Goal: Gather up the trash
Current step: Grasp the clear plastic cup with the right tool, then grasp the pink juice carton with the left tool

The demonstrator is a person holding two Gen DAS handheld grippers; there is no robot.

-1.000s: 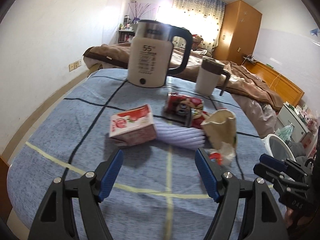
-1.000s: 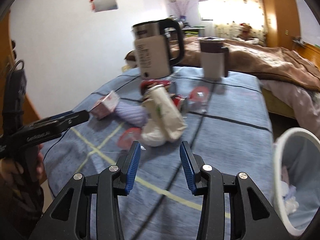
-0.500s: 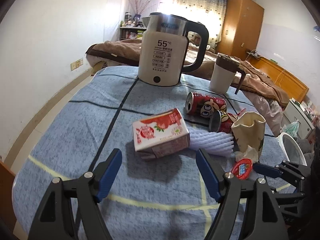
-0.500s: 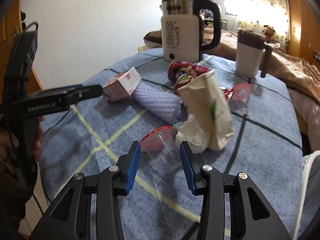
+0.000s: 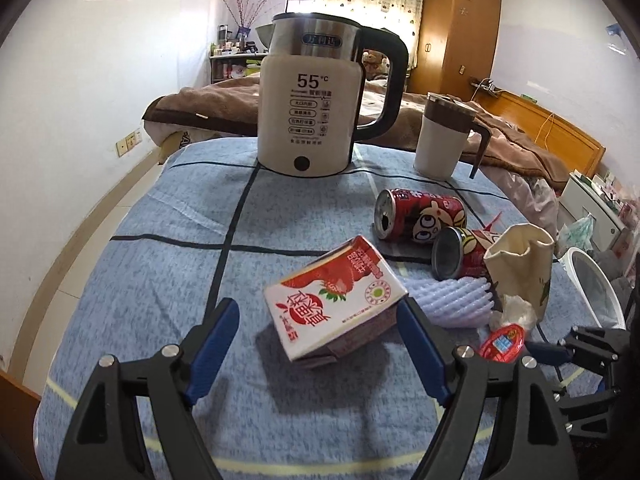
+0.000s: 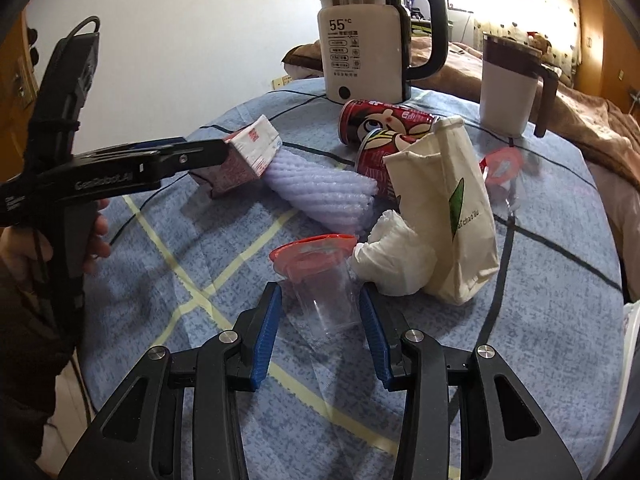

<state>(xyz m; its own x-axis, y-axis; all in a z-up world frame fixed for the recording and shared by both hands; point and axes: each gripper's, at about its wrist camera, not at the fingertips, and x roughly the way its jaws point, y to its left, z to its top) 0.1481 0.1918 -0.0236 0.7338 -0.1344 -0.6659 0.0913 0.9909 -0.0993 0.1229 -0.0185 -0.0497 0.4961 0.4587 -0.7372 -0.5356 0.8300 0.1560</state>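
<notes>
A red-and-white strawberry milk carton (image 5: 336, 304) lies on the blue checked tablecloth (image 5: 160, 280). My left gripper (image 5: 316, 332) straddles its near end, jaws opening, pads off the carton. One of the left fingers (image 6: 192, 158) shows beside the carton (image 6: 252, 148) in the right wrist view. A clear plastic cup with a red lid (image 6: 324, 288) lies between the fingers of my right gripper (image 6: 322, 312). Those jaws are closing, with slim gaps still showing at the cup's sides. Two red cans (image 5: 420, 216), a white foam sleeve (image 6: 320, 192), a paper bag (image 6: 448, 208) and crumpled tissue (image 6: 396, 256) lie behind.
A white-and-steel kettle (image 5: 308, 112) and a lidded white mug (image 5: 440, 140) stand at the table's far side. A second red-lidded cup (image 6: 502, 168) lies right of the bag. A white bin (image 5: 596, 288) sits off the table's right edge. A bed lies beyond.
My left gripper moved forward and its jaws widened, so the carton now sits between them. My right gripper advanced onto the red-lidded cup and its jaws narrowed around it.
</notes>
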